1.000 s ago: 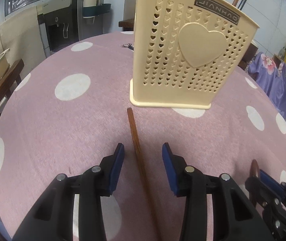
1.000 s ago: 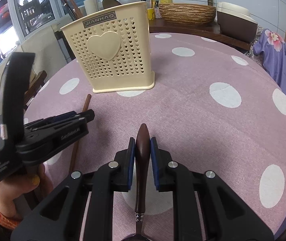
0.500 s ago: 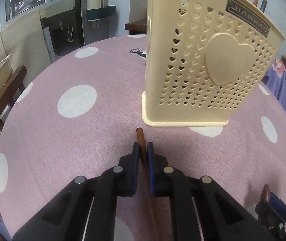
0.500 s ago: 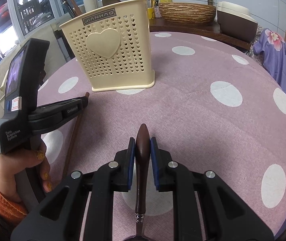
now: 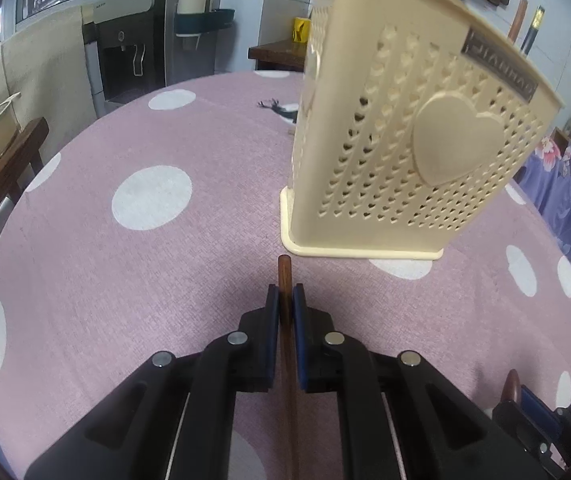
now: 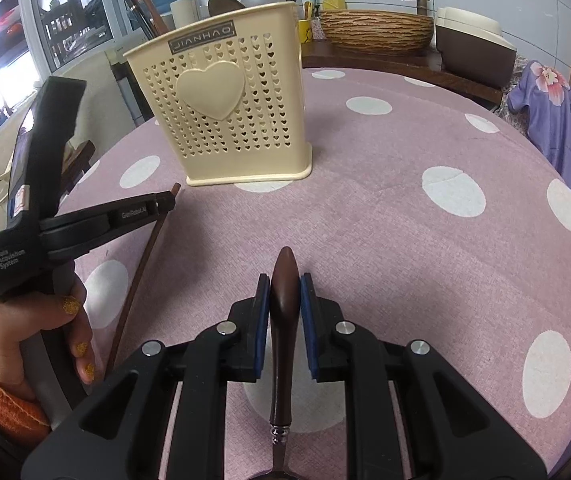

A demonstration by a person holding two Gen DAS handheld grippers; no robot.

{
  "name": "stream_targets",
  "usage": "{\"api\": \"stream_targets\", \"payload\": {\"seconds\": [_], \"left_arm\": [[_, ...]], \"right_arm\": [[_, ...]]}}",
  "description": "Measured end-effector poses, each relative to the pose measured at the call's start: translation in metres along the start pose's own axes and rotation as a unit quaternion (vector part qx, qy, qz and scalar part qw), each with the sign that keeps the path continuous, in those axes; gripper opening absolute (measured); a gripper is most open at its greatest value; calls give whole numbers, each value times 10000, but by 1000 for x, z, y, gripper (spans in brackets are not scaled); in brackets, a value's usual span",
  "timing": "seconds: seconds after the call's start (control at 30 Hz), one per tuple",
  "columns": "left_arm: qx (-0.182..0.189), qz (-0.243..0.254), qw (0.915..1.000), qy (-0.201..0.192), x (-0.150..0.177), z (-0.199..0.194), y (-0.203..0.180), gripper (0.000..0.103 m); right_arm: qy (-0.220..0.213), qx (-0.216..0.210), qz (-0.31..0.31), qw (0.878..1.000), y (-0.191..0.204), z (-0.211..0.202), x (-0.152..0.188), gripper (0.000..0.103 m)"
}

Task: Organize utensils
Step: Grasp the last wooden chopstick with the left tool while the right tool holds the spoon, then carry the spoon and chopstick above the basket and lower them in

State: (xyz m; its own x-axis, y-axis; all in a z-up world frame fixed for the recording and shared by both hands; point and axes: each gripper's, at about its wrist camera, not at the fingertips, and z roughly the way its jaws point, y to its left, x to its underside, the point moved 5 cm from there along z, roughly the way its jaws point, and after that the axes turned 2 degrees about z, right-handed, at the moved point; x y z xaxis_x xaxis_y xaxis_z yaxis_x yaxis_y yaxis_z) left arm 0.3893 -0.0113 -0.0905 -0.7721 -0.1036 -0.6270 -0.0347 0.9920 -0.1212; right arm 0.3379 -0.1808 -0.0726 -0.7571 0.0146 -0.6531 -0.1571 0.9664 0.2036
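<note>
Left wrist view shows the left gripper (image 5: pixel 285 300) clenched on a brown chopstick (image 5: pixel 284 274), gripped close to its far end, with the short tip poking out ahead of the blue pads. Those jaws have just been closing, and the stick sits squarely between them. Its remaining length trails back under the gripper, over the pink dotted tablecloth (image 5: pixel 125 280); whether it is lifted clear cannot be told.

The right wrist view shows the right gripper (image 6: pixel 285 296) clamped on the dark brown handle of a utensil (image 6: pixel 284 300). A metal neck is visible below the handle, but the working end is cut off at the frame edge, so its type is unconfirmed.

The cream perforated holder (image 6: pixel 229 108) stands upright on the cloth, just beyond both grippers. Several handles already protrude from its top at the rear.

Assessment: both pieces are secured but neither is stowed. Remaining work appears to be lifting each, upending it and dropping it into the holder. No other loose utensils are visible.
</note>
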Motion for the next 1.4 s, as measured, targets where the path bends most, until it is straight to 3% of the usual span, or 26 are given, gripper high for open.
{"api": "stream_targets", "payload": {"seconds": [0.2,0.37,0.57,1.4], "left_arm": [[503,-77,9976,-478,-9,-44,-3,8],[965,-34,9902,-1008,-24,-94,-9,8],[1237,157,9813,-1470,-34,-138,-14,8],[1440,422,9713,-1843,-42,-171,-11,8]], "right_arm": [[-266,-203,-49,9994,2,-17,-9,16],[-467,-297,-51,9985,1,-30,-16,16],[-662,-369,-88,9971,2,-49,-26,16],[-1006,-438,-272,9936,13,-76,-50,16]]}}
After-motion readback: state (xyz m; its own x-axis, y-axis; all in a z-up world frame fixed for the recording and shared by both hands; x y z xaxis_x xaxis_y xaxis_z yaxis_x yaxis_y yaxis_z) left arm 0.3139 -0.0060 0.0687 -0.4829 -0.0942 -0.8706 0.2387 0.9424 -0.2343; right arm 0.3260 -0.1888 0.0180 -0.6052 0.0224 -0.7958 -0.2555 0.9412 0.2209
